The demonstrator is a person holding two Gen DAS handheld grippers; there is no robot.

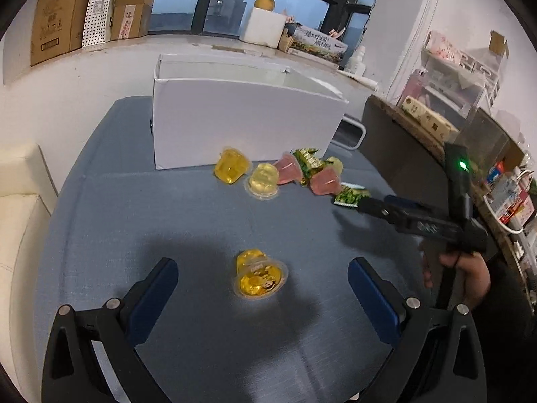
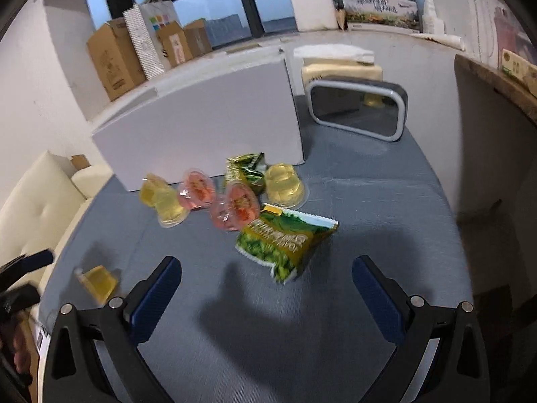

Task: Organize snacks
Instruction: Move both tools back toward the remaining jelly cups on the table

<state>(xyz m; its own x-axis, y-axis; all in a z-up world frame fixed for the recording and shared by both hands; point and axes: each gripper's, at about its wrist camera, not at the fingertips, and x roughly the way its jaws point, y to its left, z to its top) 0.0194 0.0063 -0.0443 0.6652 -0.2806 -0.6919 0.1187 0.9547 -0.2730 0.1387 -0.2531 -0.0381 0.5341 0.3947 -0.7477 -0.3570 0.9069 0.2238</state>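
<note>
My left hand-held gripper (image 1: 261, 282) is nearest, jaws spread wide and empty, a lone yellow jelly cup (image 1: 260, 277) lying on its side on the table between the blue pads. My right hand-held gripper (image 2: 266, 285) is just as wide open and holds nothing; a green snack packet (image 2: 285, 243) lies just ahead of its fingers.

As I judge it, the sorting has barely begun. The white box (image 1: 241, 124) stands at the far side, and I cannot see into it from either view. In front of it a loose cluster waits: yellow cups (image 1: 231, 169), pink jelly cups (image 2: 240, 206) and a second green packet (image 2: 245, 169), some touching each other. All of that is left to do.

The table (image 1: 134, 218) wears a blue-grey cloth. A small mirror (image 2: 357, 110) leans beside the box, cardboard cartons (image 1: 60, 16) line the window ledge, and a cream sofa (image 1: 20, 201) sits to the left
</note>
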